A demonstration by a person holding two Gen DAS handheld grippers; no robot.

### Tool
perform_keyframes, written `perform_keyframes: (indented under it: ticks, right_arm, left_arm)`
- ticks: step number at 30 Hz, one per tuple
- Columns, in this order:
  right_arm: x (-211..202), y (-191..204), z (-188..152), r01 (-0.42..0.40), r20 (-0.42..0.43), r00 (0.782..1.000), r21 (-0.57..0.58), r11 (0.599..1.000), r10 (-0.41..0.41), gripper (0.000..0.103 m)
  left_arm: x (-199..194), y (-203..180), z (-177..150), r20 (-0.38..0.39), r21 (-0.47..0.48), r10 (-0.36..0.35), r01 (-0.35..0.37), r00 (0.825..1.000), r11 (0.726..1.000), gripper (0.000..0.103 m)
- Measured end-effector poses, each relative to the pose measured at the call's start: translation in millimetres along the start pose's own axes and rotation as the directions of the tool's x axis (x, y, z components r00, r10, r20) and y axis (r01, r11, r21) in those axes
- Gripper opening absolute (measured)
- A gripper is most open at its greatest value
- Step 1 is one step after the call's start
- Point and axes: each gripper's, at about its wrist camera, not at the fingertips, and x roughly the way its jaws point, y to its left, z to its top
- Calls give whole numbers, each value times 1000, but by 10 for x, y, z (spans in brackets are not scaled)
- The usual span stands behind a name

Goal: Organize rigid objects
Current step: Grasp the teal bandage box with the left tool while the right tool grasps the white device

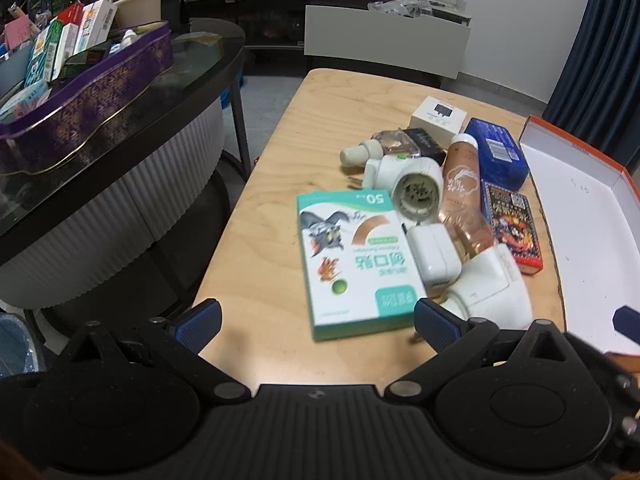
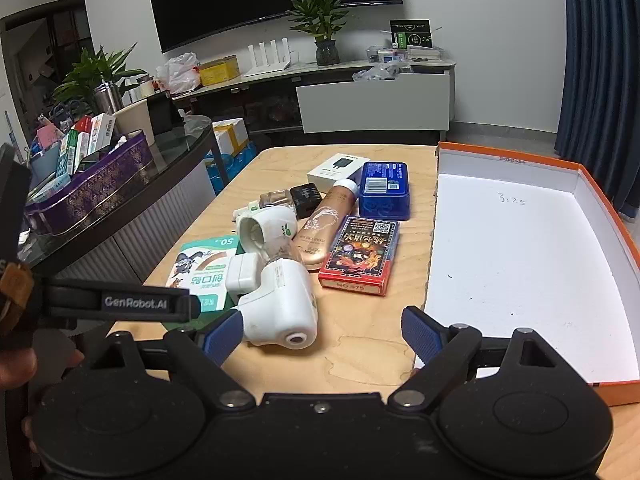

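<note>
I am holding my left claw spread wide and empty, hovering just above the near edge of the wooden counter, with the green bandage box lying right ahead of it. My right claw is also gaping, gripping nothing, its left finger sitting just beside a white plug-in device. Past that, a red card box, a bronze bottle and a blue tin are lying clustered together. The orange-rimmed box lid is lying open to their right.
</note>
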Motion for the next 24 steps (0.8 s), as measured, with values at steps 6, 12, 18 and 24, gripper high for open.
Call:
perform_keyframes:
  ticks: [6,12,18,24]
  right_arm:
    - [-18,-18,8,6,3,1000,2,1000,-6,101]
    - [-13,-45,13,8,5,1000,7,1000,-8,101]
    - [15,-28,10,4,-1,1000,7,1000,-4,101]
    - [51,19,9,2,-7,1000,-12,1000,-2,101]
  left_arm:
    - [134,-114,83,-4,20,-10,10,1000,1000,103]
    - [231,-24,64,-13,12,-21,21,1000,1000,103]
    - [237,99,103,-16,14,21,-21,1000,1000,103]
    - [408,-5,195,1,137,20,-20,1000,990,103]
